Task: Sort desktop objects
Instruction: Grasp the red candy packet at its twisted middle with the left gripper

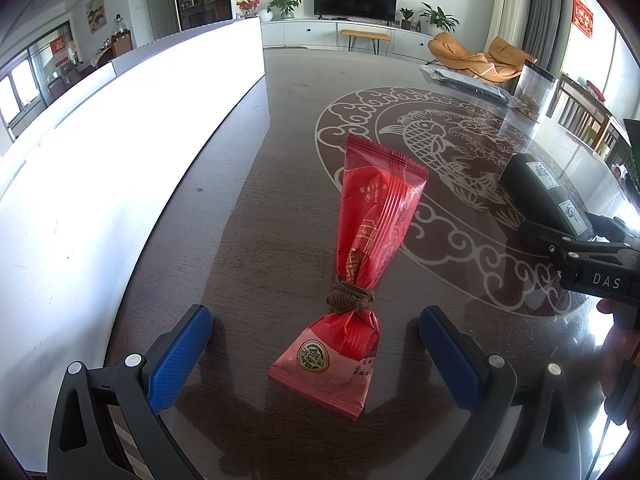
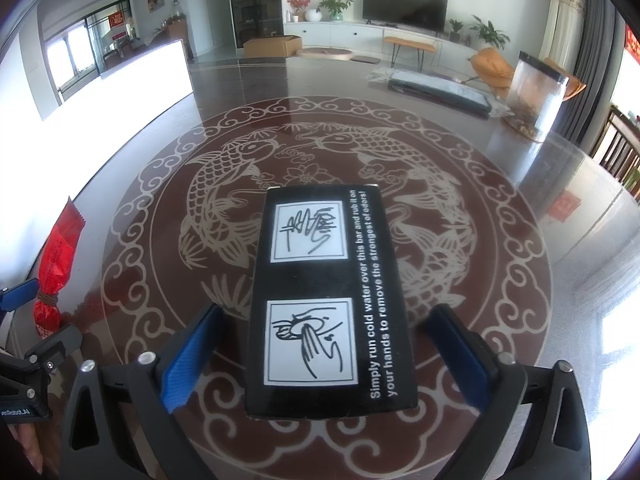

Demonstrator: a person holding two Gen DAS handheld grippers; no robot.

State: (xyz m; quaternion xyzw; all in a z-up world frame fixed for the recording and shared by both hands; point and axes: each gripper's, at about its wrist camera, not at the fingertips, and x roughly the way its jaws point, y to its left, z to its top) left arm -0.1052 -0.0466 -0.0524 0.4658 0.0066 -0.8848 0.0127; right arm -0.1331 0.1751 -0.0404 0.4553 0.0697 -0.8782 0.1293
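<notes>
A red snack packet (image 1: 360, 264), tied round its waist with brown cord, lies on the dark table (image 1: 248, 208). My left gripper (image 1: 316, 356) is open, its blue pads either side of the packet's near end without touching it. A black box (image 2: 326, 300) with two hand-washing drawings and white print lies flat between the blue pads of my right gripper (image 2: 326, 356), which is open with gaps on both sides. The box (image 1: 548, 196) and the right gripper also show at the right in the left wrist view. The packet (image 2: 56, 264) shows at the left edge of the right wrist view.
A white wall or panel (image 1: 100, 168) runs along the table's left side. At the far right stand a clear container (image 2: 536, 96) with brownish contents and a flat dark item in plastic wrap (image 2: 440, 90). A fish pattern (image 2: 320, 168) covers the table's middle. A hand (image 1: 620, 356) holds the right gripper.
</notes>
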